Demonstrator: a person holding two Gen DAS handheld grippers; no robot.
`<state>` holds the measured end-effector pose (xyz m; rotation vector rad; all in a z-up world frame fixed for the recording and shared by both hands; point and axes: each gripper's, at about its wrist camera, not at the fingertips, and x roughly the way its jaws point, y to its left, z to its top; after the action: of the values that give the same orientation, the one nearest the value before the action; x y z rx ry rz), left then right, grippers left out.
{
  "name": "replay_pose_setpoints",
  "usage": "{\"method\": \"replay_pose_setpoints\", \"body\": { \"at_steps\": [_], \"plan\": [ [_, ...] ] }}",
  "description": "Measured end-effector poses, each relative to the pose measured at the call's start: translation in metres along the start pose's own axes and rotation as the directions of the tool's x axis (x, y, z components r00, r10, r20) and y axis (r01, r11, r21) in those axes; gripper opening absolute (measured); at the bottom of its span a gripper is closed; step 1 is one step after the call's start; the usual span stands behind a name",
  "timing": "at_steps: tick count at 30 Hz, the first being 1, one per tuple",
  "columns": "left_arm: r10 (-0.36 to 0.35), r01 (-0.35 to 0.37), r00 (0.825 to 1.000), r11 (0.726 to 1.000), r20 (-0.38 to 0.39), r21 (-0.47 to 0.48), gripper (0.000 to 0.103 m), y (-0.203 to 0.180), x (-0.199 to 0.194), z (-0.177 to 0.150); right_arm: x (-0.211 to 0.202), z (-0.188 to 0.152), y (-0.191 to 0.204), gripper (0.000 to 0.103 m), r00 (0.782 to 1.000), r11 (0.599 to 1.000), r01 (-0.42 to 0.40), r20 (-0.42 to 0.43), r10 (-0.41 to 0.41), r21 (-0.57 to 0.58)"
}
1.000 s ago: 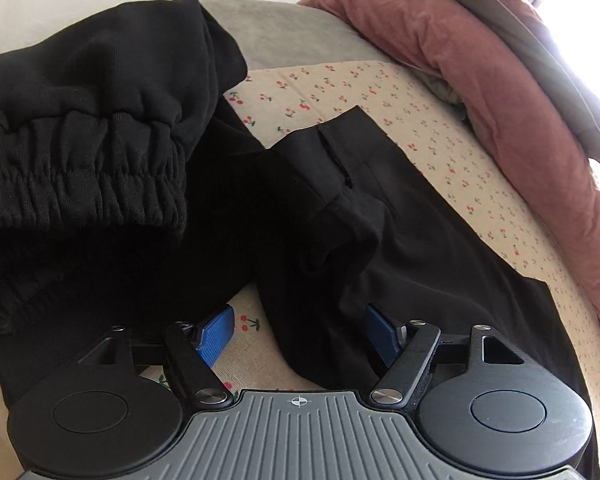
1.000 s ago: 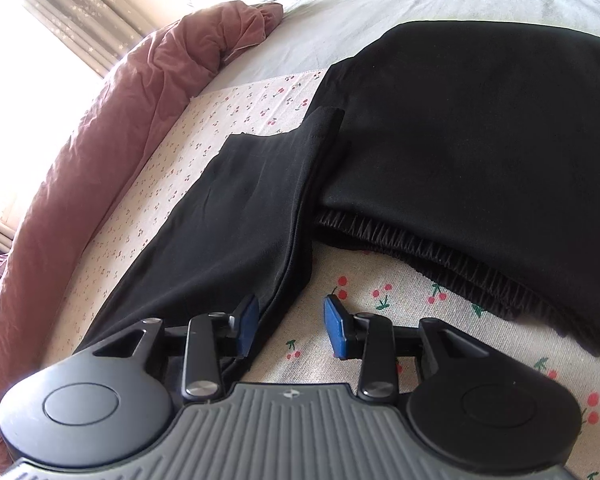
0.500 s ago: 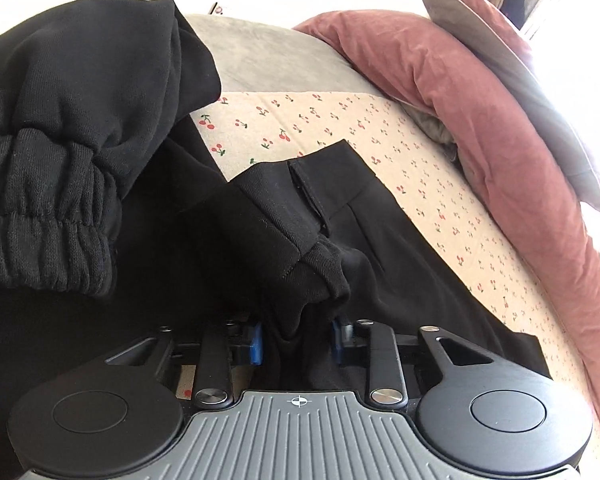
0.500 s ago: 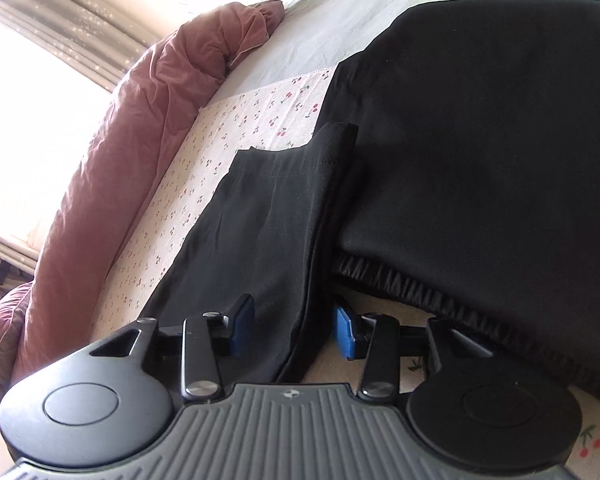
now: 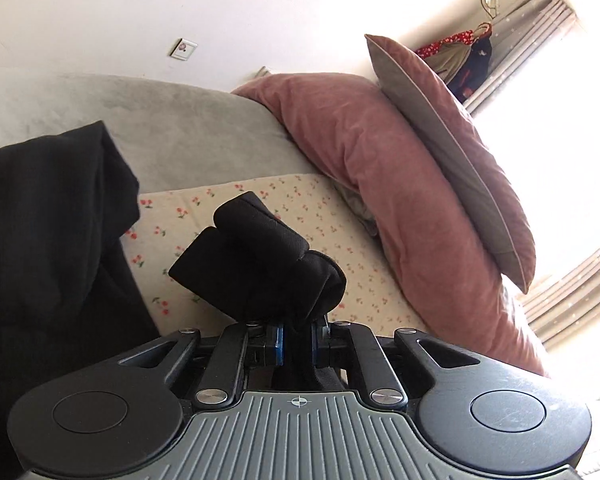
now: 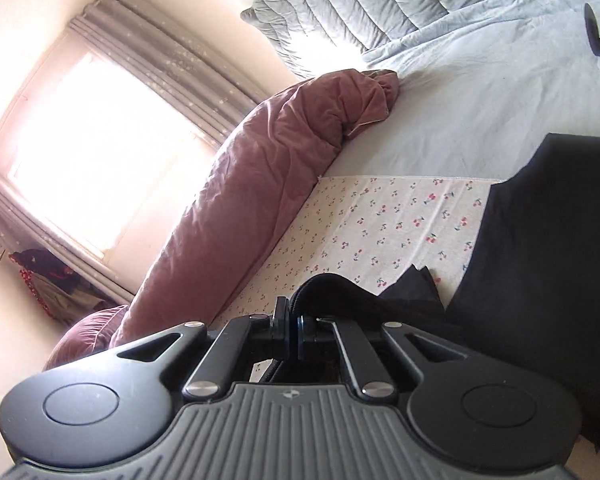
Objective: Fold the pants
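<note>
- The black pants [image 5: 260,268] are bunched at my left gripper [image 5: 298,340], a thick roll of folded cloth standing up and away from the blue pads, tilted toward the upper left of that view.
- From this bunch I cannot tell which way the pants' long axis runs; the rest of the garment is hidden under the gripper body.
- My left gripper's jaws are narrow and closing, pads pressed on the cloth between them.
- In the right wrist view, my right gripper [image 6: 294,334] is clamped fully together on a thin edge of the pants [image 6: 340,292], which loops up over the pads and trails off to the right.
- The held cloth hangs above the cherry-print sheet [image 5: 340,240] rather than lying flat on it.
- A second black garment [image 5: 48,232] lies on the bed at my left view's left side, just beside the held bunch; it fills the right of the other view.
- A dusty-pink duvet [image 5: 372,160] runs along the far side of the sheet, with a cushion [image 5: 452,152] leaning on it.
- No containers in sight.
</note>
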<state>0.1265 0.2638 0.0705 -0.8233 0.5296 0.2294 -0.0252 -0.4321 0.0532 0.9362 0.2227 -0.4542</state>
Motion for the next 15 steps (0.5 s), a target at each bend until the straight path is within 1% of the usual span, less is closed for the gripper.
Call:
{"method": "replay_pose_setpoints", "body": {
  "at_steps": [5,7,9,10,12,13,14,15],
  "plan": [
    [-0.024,0.023,0.999,0.999,0.028,0.022,0.009,-0.062,0.017,0.031,0.06,0.037,0.044,0.0,1.0,0.997,-0.002,-0.022,0.001,-0.074],
    [-0.038,0.037,0.999,0.999,0.027,0.019,0.009,-0.093,0.03,0.053,0.085,0.057,0.072,0.0,1.0,0.995,-0.013,-0.018,0.011,-0.1],
    [-0.087,0.086,0.995,0.996,0.047,0.006,0.009,-0.118,0.029,0.072,0.099,0.081,0.106,0.0,0.999,0.989,-0.031,0.003,0.032,-0.142],
    [-0.13,0.13,0.989,0.991,0.071,0.003,0.009,-0.127,0.024,0.08,0.097,0.093,0.122,0.0,0.998,0.987,-0.05,0.028,0.055,-0.153],
    [-0.23,0.229,0.963,0.973,0.139,0.022,0.009,-0.139,0.008,0.09,0.079,0.107,0.145,0.0,0.987,0.978,-0.106,0.103,0.126,-0.182],
    [-0.266,0.264,0.95,0.964,0.166,0.035,0.009,-0.141,0.001,0.089,0.065,0.112,0.154,0.0,0.976,0.969,-0.12,0.155,0.156,-0.217],
    [-0.283,0.279,0.943,0.959,0.177,0.05,0.009,-0.14,-0.003,0.086,0.052,0.115,0.158,0.0,0.964,0.961,-0.126,0.197,0.176,-0.245],
    [-0.291,0.285,0.94,0.957,0.175,0.061,0.009,-0.135,-0.003,0.081,0.039,0.116,0.157,0.0,0.954,0.954,-0.132,0.229,0.196,-0.268]
  ]
}}
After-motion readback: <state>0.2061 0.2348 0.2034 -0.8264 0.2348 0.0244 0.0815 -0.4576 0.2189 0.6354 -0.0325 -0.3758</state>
